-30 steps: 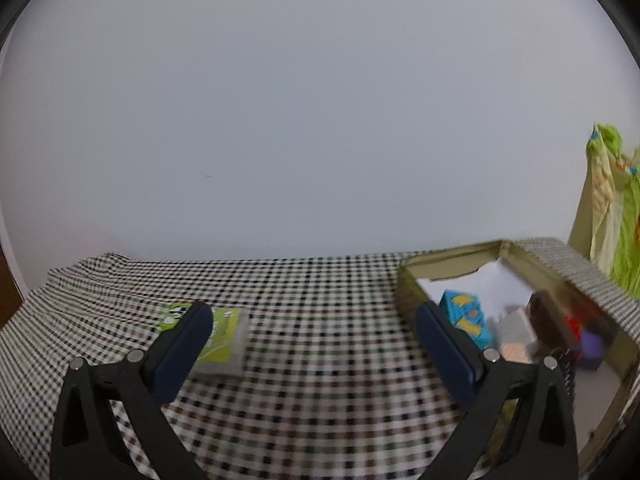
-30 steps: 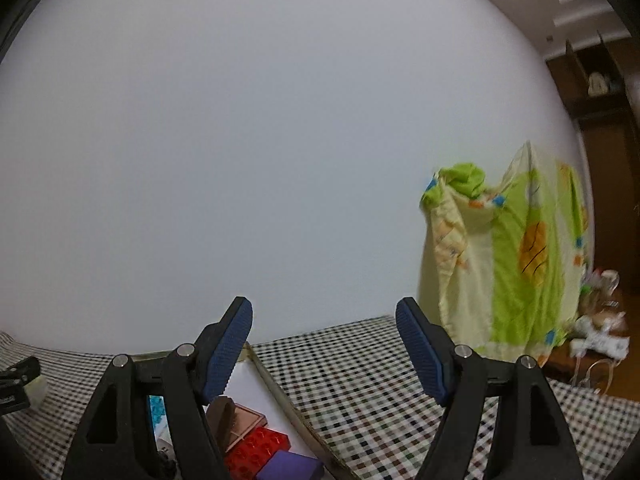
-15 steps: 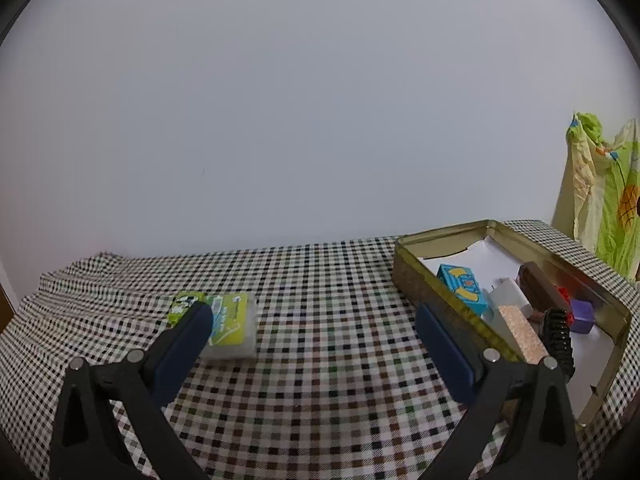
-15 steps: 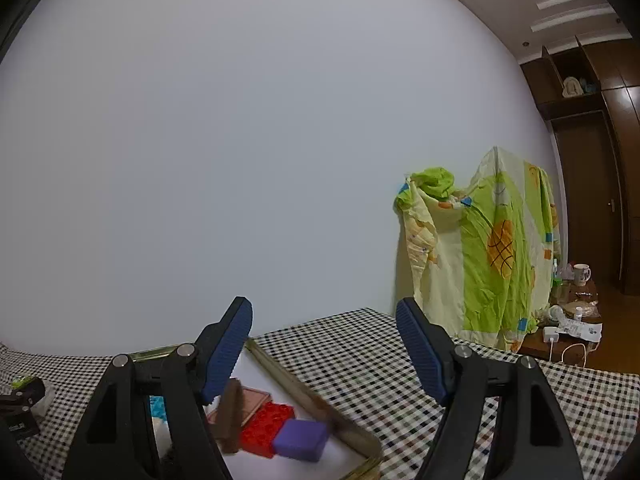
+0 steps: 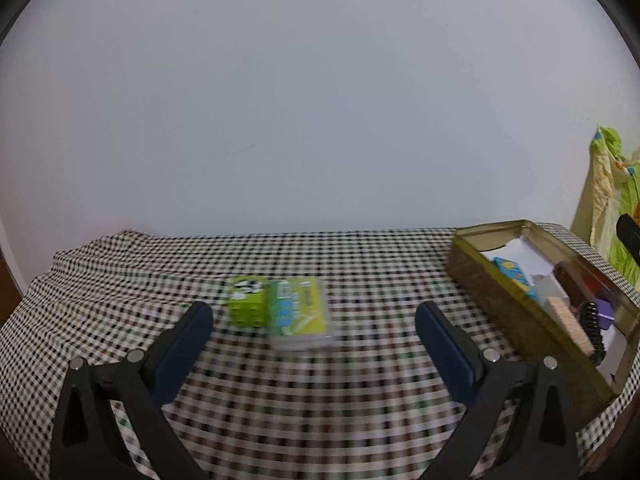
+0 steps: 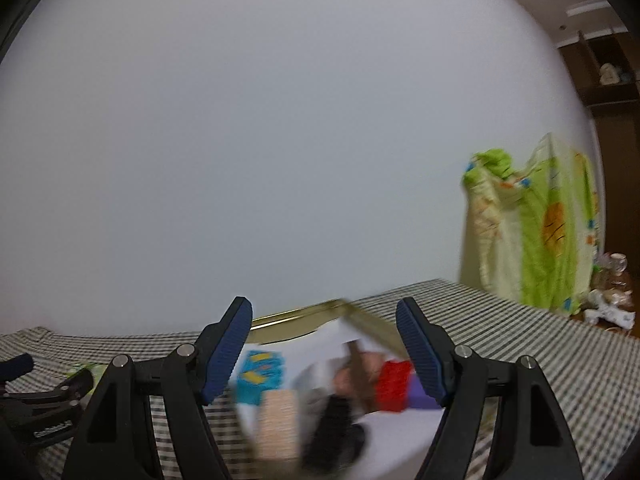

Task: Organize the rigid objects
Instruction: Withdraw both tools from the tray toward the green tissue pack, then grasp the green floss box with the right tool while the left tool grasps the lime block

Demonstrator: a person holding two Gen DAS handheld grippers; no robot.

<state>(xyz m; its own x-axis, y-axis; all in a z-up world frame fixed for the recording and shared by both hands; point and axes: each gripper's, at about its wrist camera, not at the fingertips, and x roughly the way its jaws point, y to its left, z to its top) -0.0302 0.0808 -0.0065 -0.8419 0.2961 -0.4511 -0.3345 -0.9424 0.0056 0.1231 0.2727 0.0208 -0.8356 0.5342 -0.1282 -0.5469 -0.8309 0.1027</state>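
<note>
Two hand-held grippers face a table covered in a black-and-white checked cloth [image 5: 360, 264]. The left gripper [image 5: 312, 332] is empty, its jaws spread wide, and points toward a green and white pack [image 5: 300, 312] lying flat on the cloth, with a small green box [image 5: 246, 300] touching its left side. Both lie just ahead of the fingertips and are not yet held. This looks like the approach to a pickup: the next move would call for lowering the open jaws around one of these two items and closing on it. To the right sits a shallow gold tin [image 5: 484, 280] lined with white paper. The right gripper [image 6: 324, 348], also empty with jaws wide apart, hovers over this tin [image 6: 296, 318]. Inside, though blurred, are a blue and yellow box [image 6: 258, 376], a tan block [image 6: 278, 420], a black piece [image 6: 336, 428], a brown bar [image 6: 360, 376], a red brick [image 6: 394, 384] and a purple block [image 6: 422, 396].
</note>
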